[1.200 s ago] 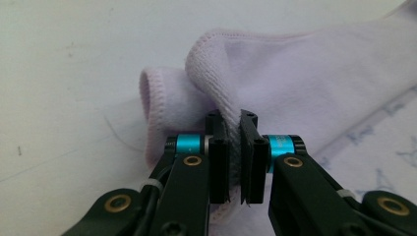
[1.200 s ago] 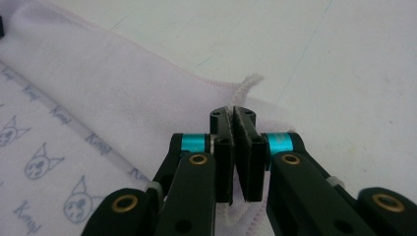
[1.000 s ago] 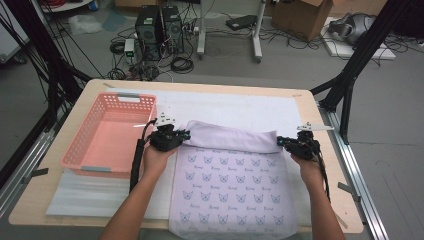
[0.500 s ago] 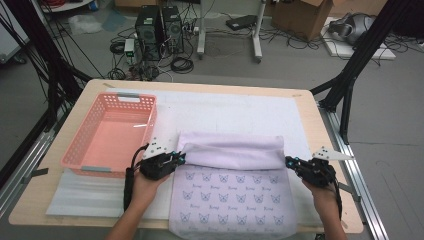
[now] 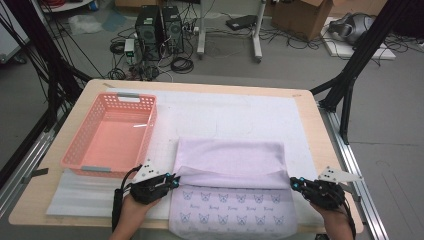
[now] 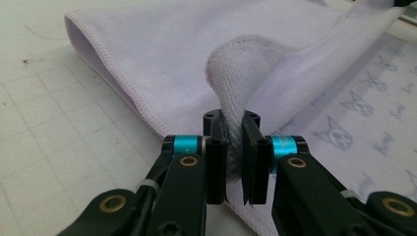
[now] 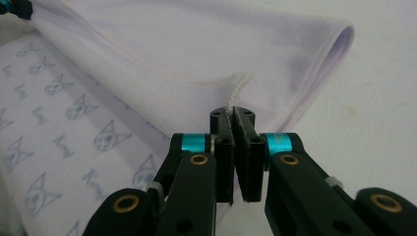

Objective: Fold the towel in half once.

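Gripping the same lilac towel (image 5: 230, 165), two grippers sit at the near edge of the table (image 5: 310, 125), one in each of the person's two hands. The left gripper (image 5: 172, 180) is clenched on a bunched corner of the towel, the cloth pinched between its jaws in the left gripper view (image 6: 235, 142). The right gripper (image 5: 295, 184) is clamped on the opposite corner, its jaws pressed almost flat together with a thin hem of cloth between them (image 7: 236, 123).

One towel lies between them: its far half is folded over toward the person, plain side up, and the near half shows a print of small cat faces (image 5: 232, 212). The folded edge runs straight from one gripper to the other. Under the towel lies one white mat (image 5: 235, 112) marked with a faint grid.

Farther back and to the left stands one pink basket (image 5: 75, 150) with grey handles, apparently with nothing inside, just apart from the towel's left edge.

Beyond the table, on the floor, stand two dark computer towers (image 5: 157, 25) amid cables, and at the far right one cardboard box (image 5: 300, 12).
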